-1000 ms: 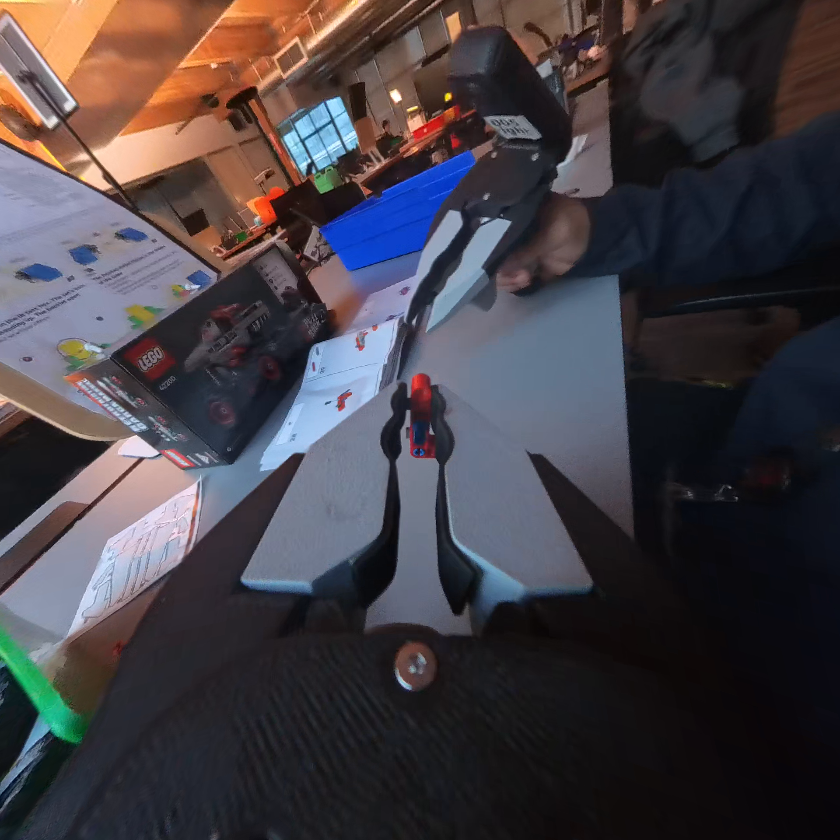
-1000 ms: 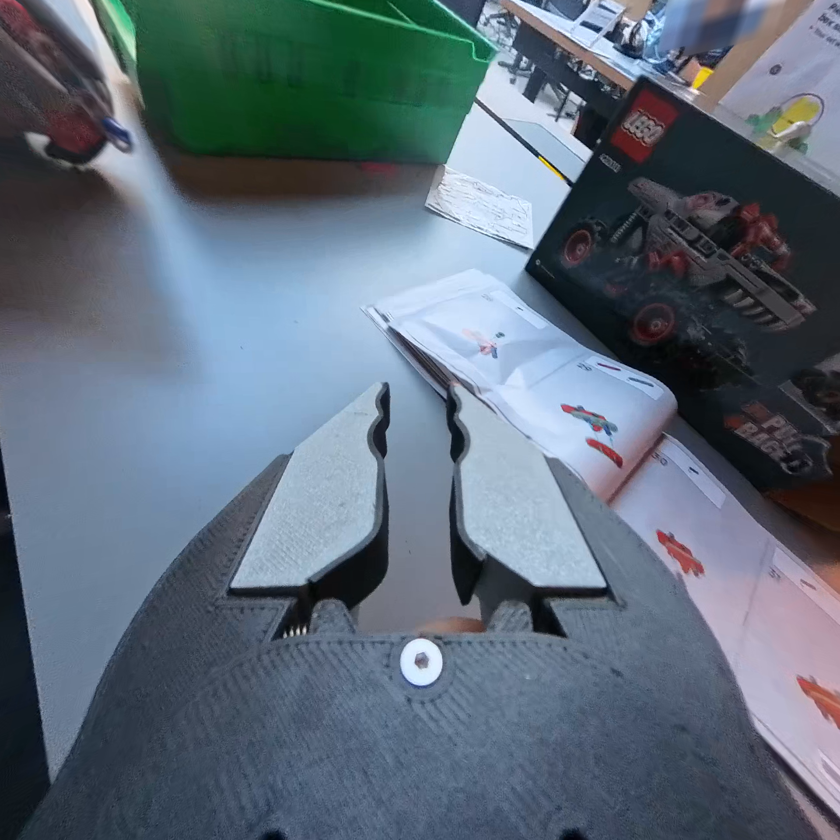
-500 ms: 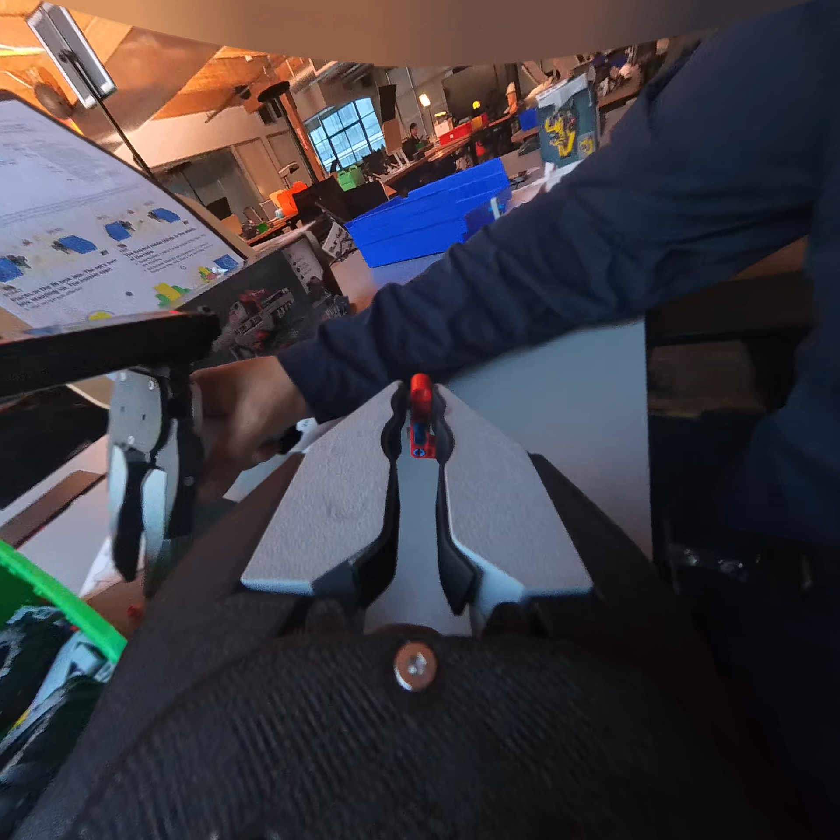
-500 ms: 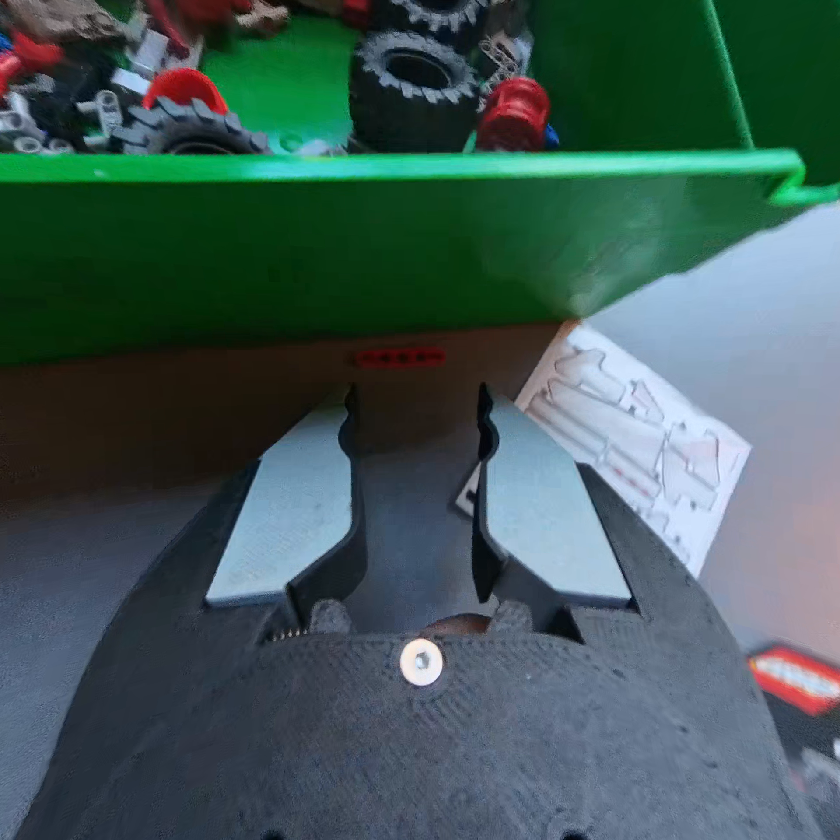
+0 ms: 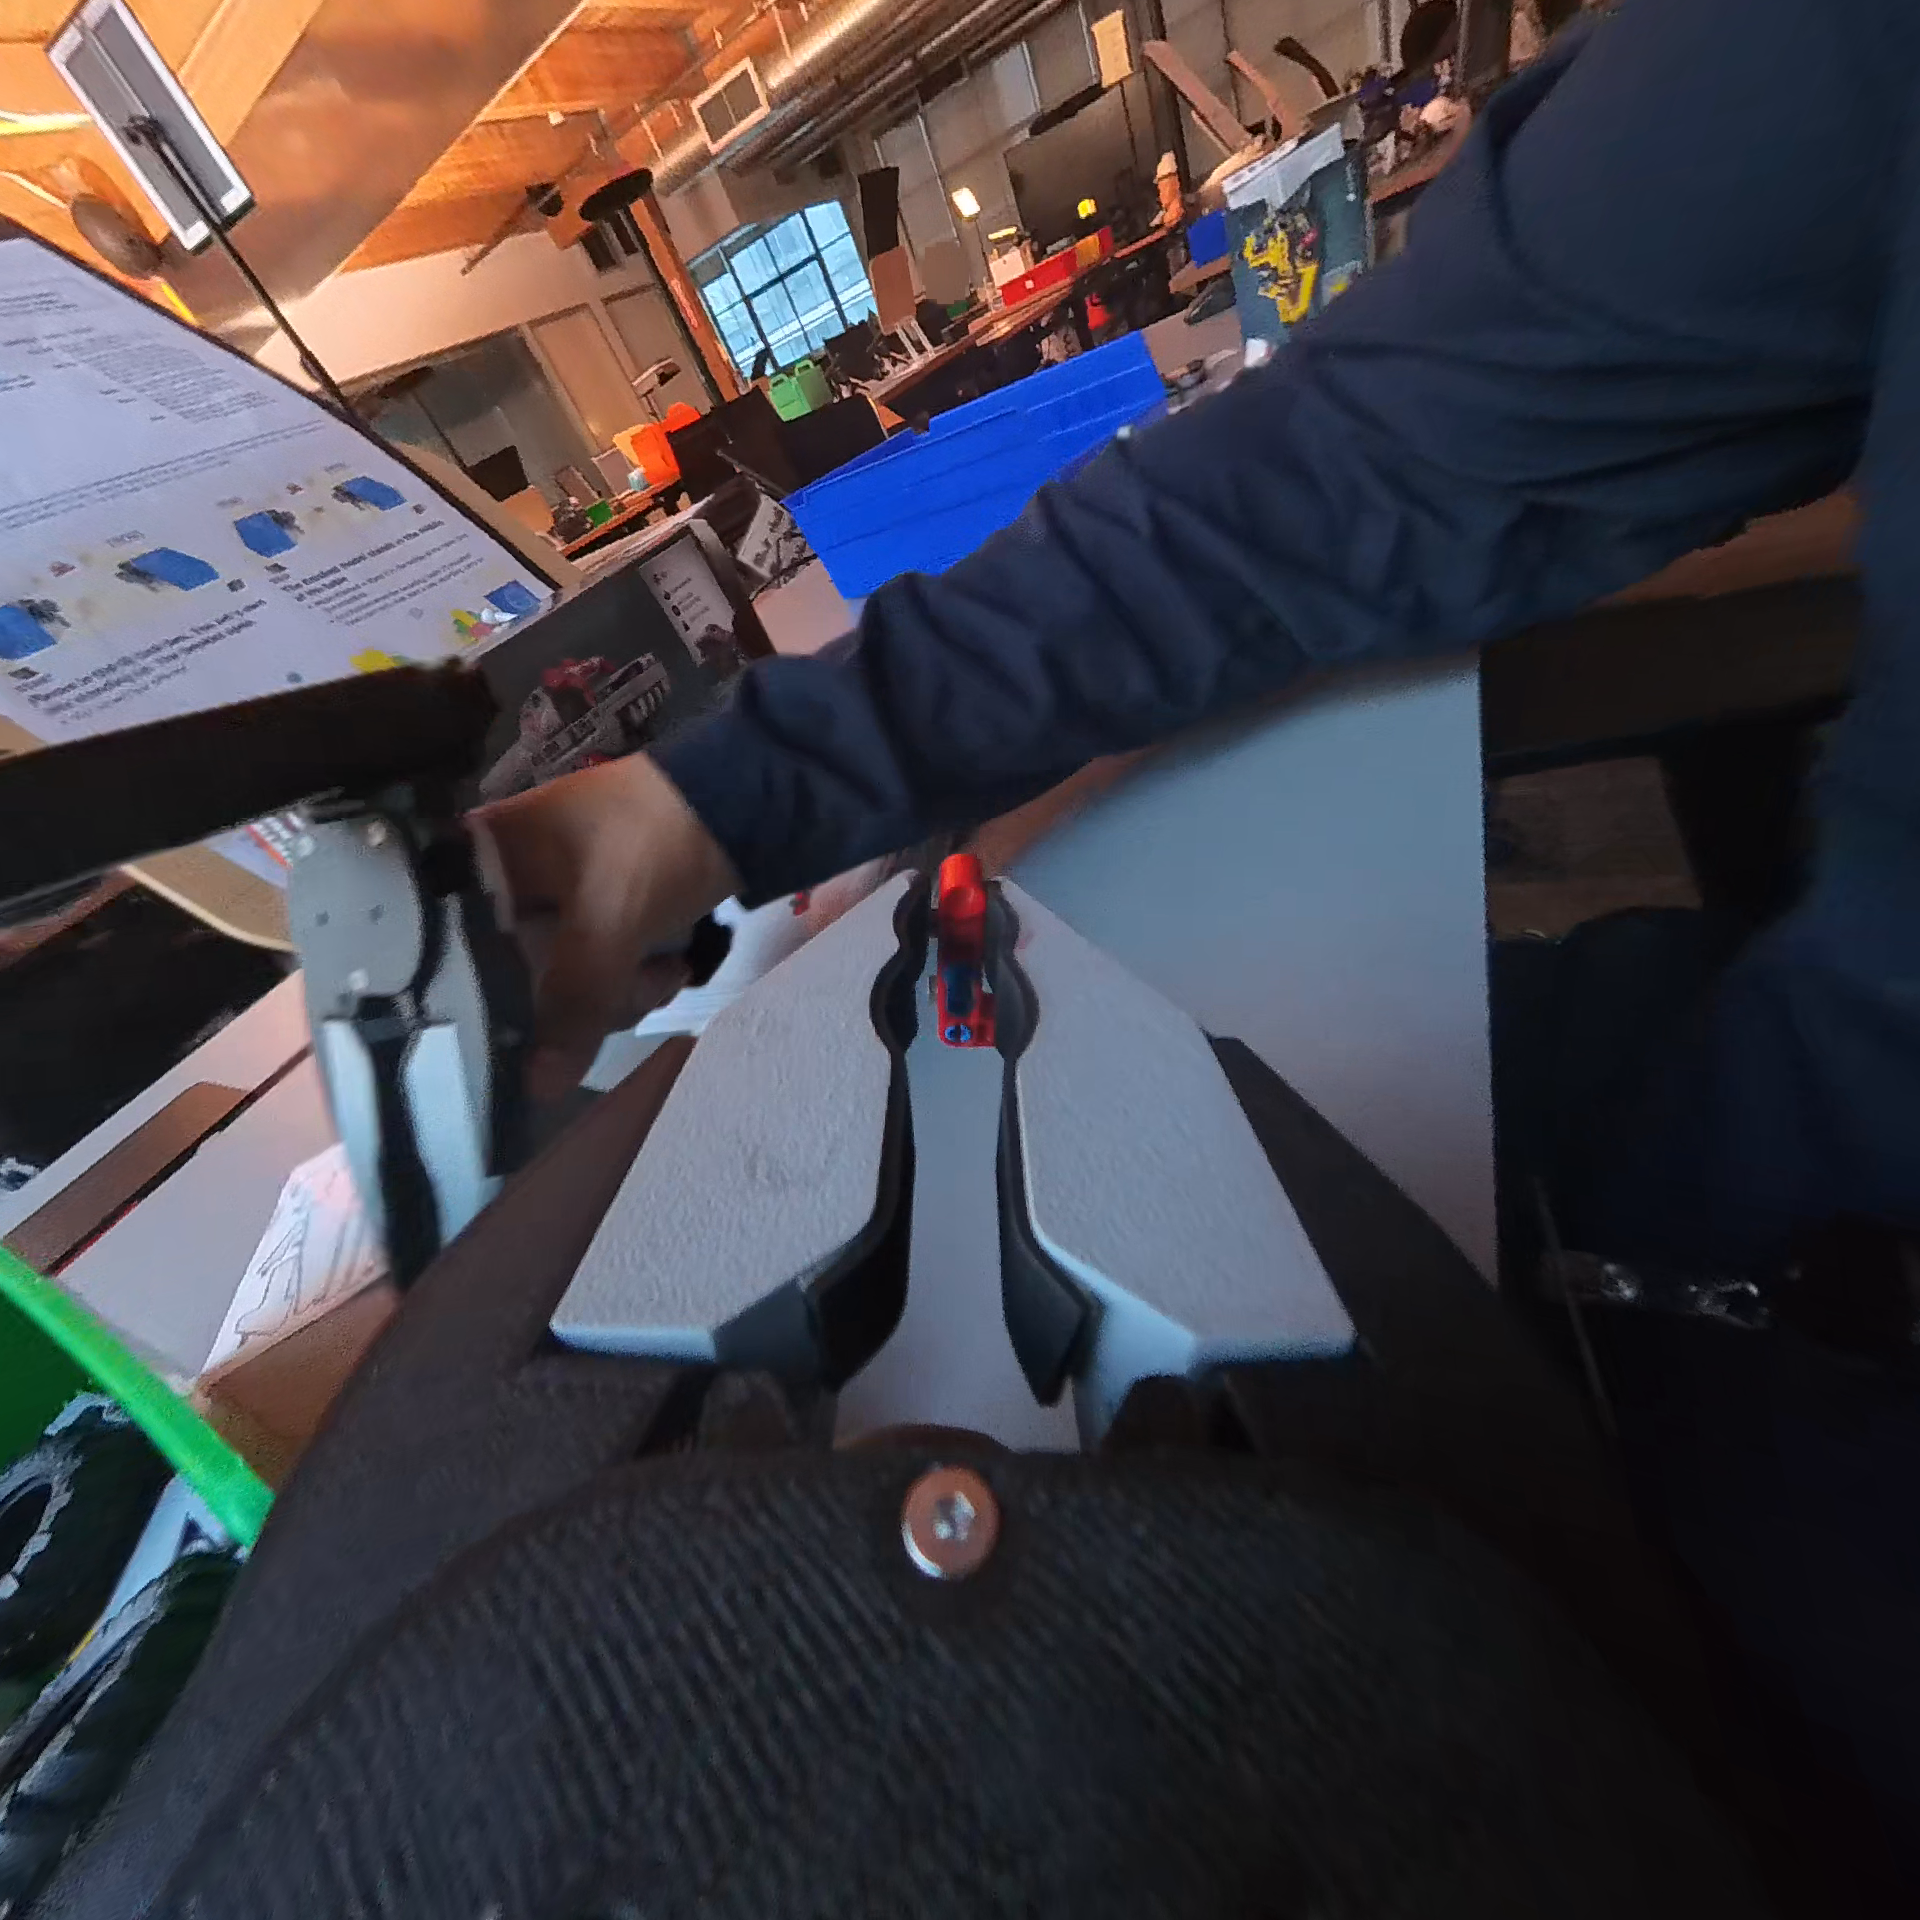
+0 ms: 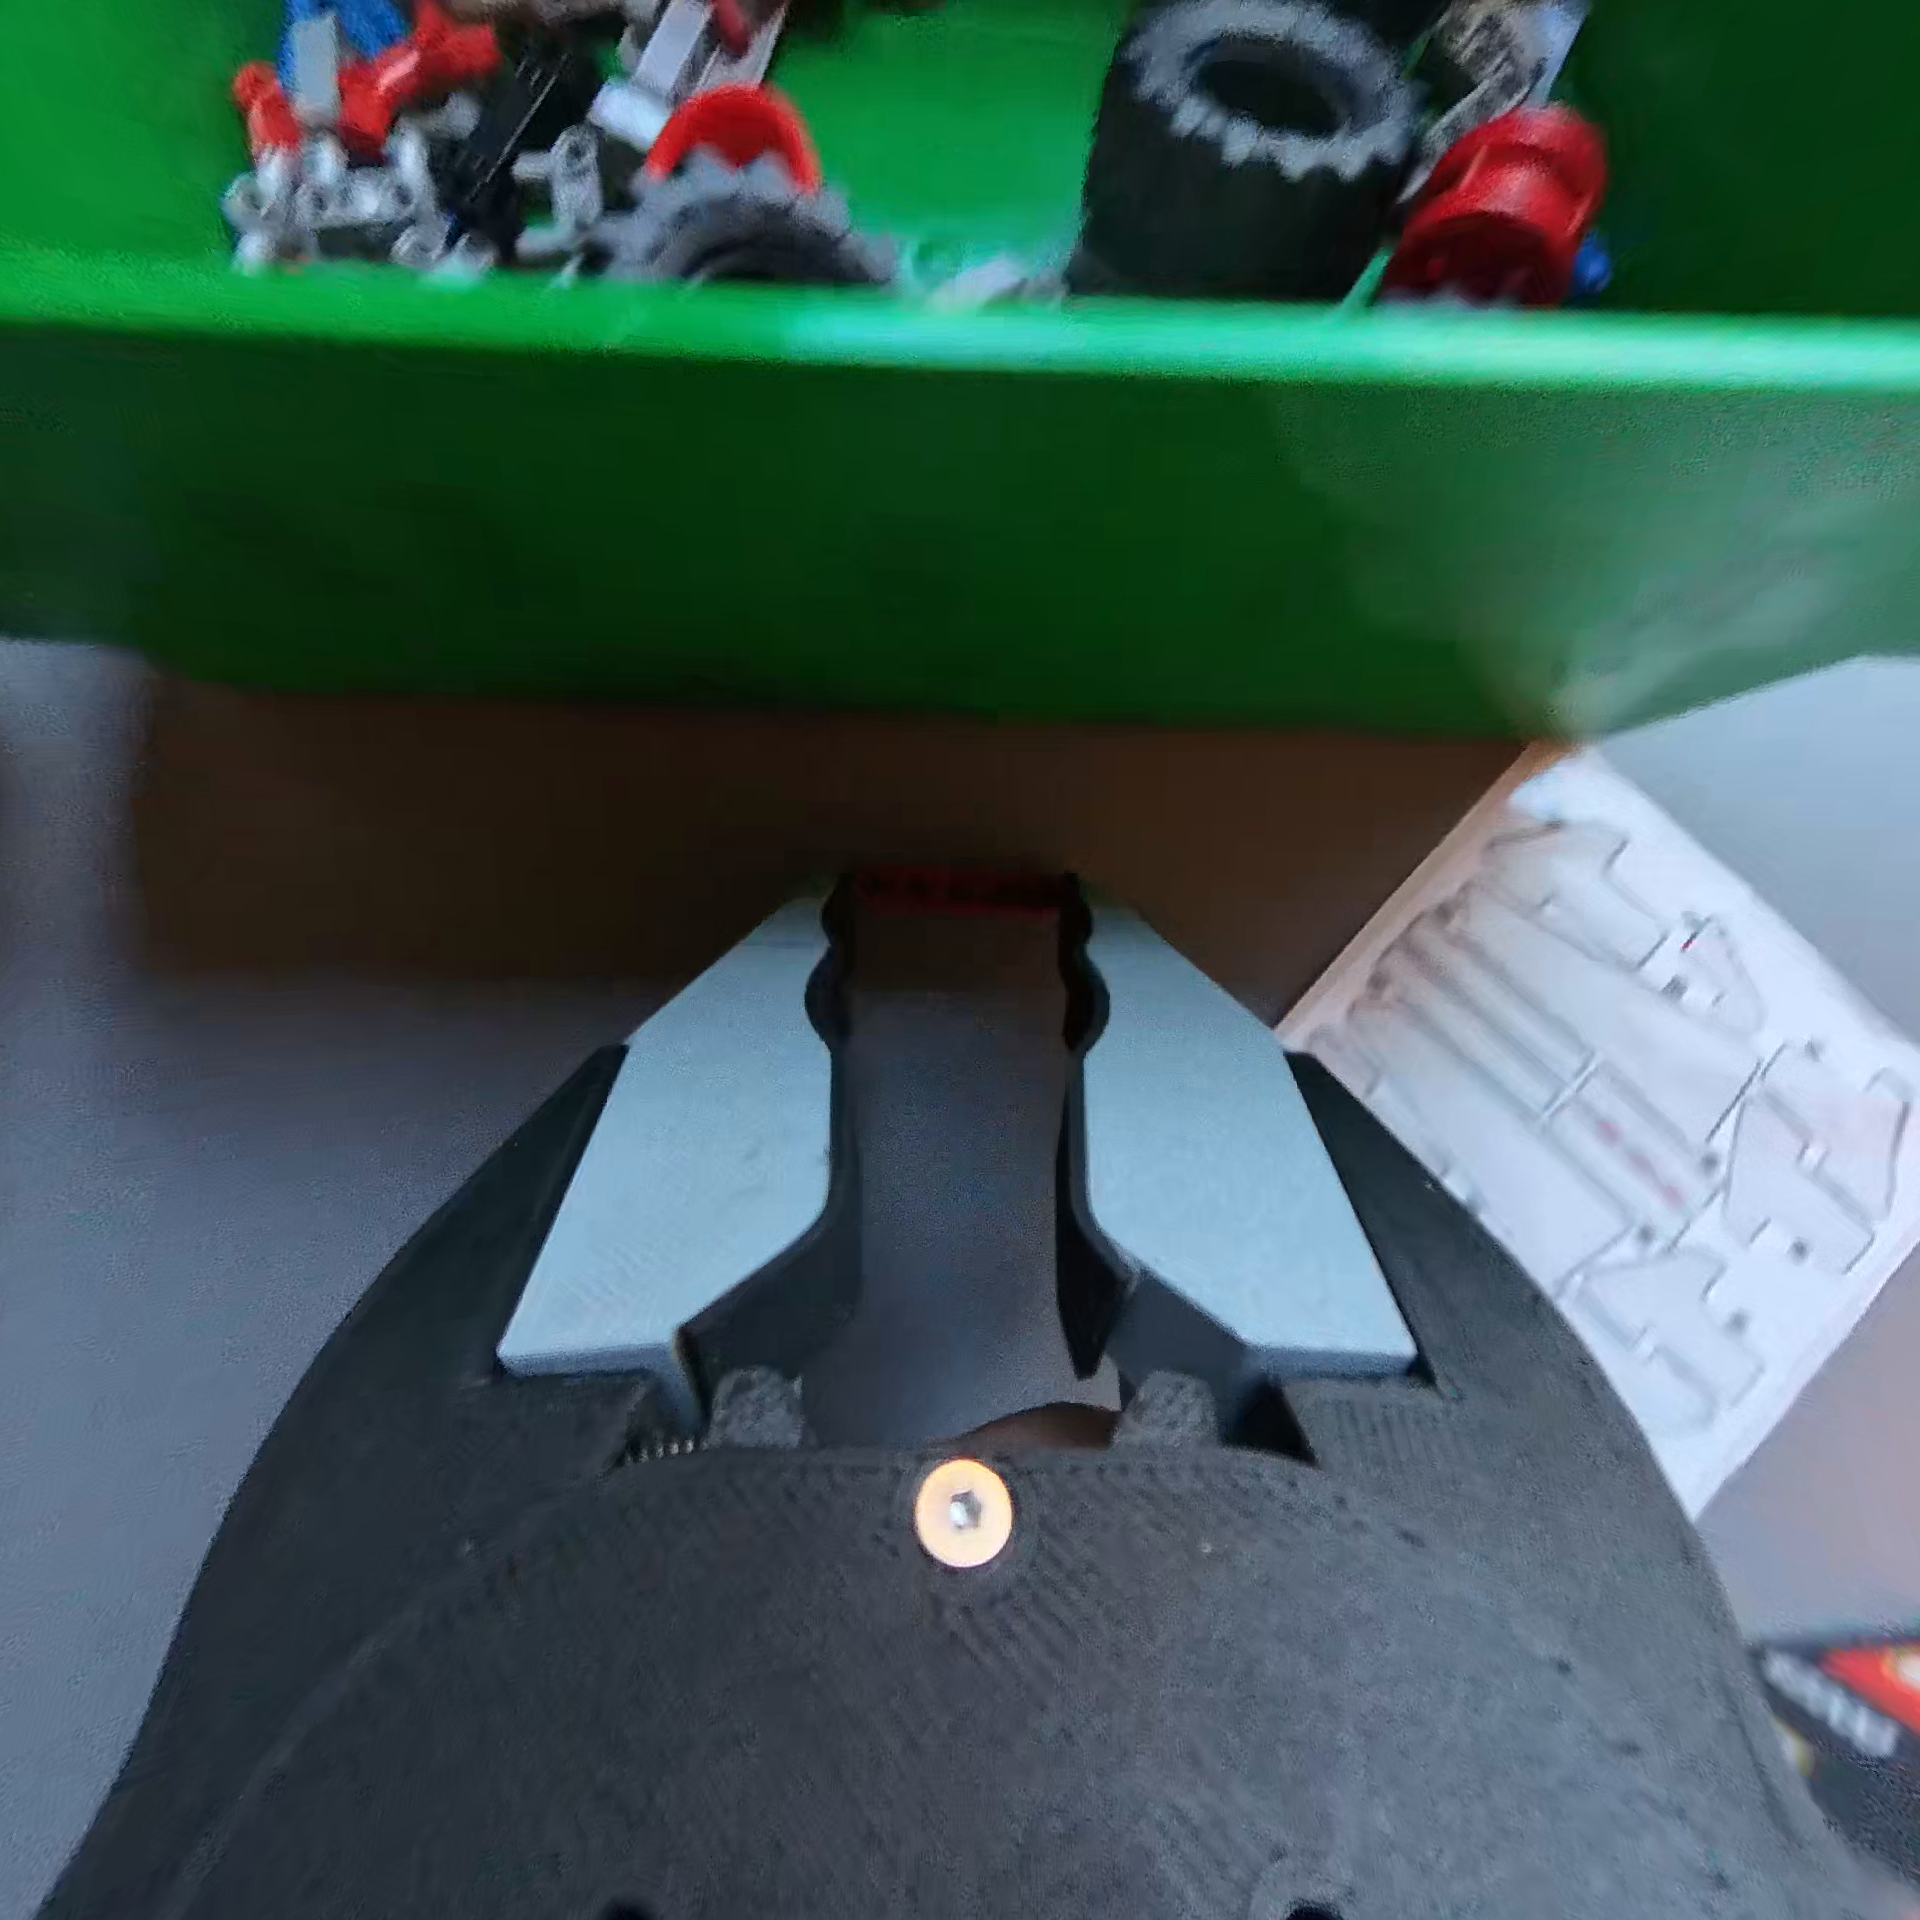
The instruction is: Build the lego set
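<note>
The red beam (image 6: 961,891) between the right gripper (image 6: 958,914) tips is blurred; contact unclear. Green bin (image 6: 935,499) runs off-frame.

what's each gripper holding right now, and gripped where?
Left gripper: shut on a small red-and-blue piece, pinched by its sides at the fingertips. Right gripper: open, holding nothing; a red beam lies between its tips.

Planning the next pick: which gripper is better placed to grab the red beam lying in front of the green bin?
Right. The right gripper is open with the red beam between its fingertips, just before the green bin. The left gripper is already shut on a small red piece.
</note>
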Demonstrator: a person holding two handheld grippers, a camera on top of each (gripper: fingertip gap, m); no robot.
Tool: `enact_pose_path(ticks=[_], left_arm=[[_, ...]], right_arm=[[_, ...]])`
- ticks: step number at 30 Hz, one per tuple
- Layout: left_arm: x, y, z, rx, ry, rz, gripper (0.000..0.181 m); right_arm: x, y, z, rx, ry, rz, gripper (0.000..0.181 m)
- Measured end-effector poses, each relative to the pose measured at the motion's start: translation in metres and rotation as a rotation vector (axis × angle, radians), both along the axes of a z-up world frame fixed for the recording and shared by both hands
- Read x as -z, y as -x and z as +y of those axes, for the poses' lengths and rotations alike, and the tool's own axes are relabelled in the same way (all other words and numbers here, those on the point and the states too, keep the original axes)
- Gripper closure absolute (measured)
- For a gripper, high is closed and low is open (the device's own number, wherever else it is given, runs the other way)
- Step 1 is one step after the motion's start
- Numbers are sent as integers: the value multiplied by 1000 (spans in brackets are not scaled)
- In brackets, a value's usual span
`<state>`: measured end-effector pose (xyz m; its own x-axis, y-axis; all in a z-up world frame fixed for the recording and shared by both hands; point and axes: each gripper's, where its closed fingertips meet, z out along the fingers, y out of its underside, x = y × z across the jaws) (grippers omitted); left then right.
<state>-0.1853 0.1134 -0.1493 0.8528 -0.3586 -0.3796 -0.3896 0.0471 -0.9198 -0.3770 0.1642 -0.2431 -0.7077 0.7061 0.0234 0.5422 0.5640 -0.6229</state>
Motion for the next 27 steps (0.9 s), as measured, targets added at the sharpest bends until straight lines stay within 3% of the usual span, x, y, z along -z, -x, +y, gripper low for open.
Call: enact_pose_path(ticks=[1, 5, 8, 11, 15, 20, 26, 27], left_arm=[[0, -2, 0, 6, -8, 12, 175], [-1, -13, -4, 58, -41, 51, 174], [2, -23, -2, 100, -45, 86, 174], [-1, -35, 6, 147, -52, 57, 174], [-12, -64, 21, 263, -79, -50, 175], [-34, -90, 30, 418, -183, -211, 174], [-42, -112, 41, 503, -189, -316, 174], [-41, -114, 42, 507, -181, -315, 174]], right_arm=[[0, -17, 2, 5, -17, -19, 144], [1, -127, 14, 61, -84, -65, 145], [0, -213, 36, 151, -118, 21, 145], [0, -268, 52, 246, -63, 62, 145], [-11, -282, 57, 273, -31, 190, 143], [-73, -280, 26, 177, 139, 457, 139], [-94, -278, -14, -2, 176, 618, 152], [-96, -278, -15, -16, 184, 627, 164]])
